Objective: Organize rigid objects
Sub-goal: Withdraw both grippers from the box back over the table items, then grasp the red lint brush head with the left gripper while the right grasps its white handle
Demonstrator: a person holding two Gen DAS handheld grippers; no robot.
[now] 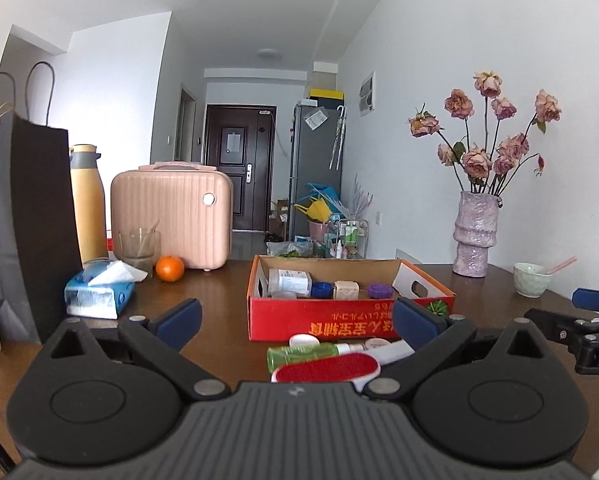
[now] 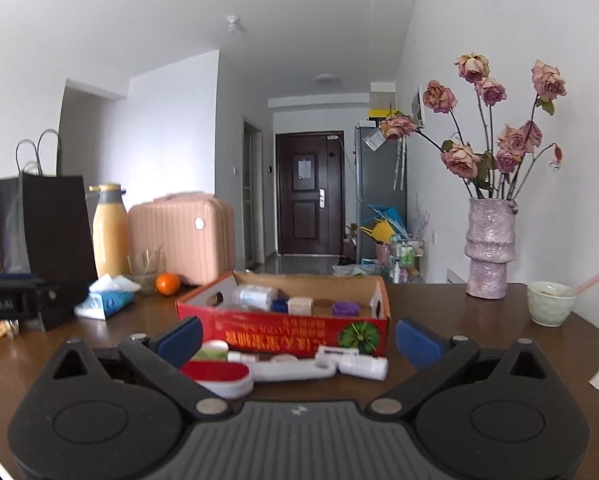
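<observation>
A red cardboard box (image 1: 323, 320) (image 2: 299, 326) stands on the brown table and holds a clear bottle (image 1: 289, 282), a blue cap, a beige cube and a purple lid (image 1: 378, 290). In front of the box lie a red-faced lint brush (image 1: 326, 367) (image 2: 219, 374), a green bottle (image 1: 299, 354), and a white tube (image 2: 361, 365). My left gripper (image 1: 297, 320) is open just before these loose items. My right gripper (image 2: 299, 338) is open as well, above the brush handle and tube. Neither holds anything.
At the left stand a black paper bag (image 1: 23, 220), a yellow flask (image 1: 87, 204), a pink case (image 1: 171, 216), a glass, an orange (image 1: 170, 268) and a tissue pack (image 1: 99, 292). A vase of dried roses (image 1: 475, 236) and a small bowl (image 1: 531, 279) stand at the right.
</observation>
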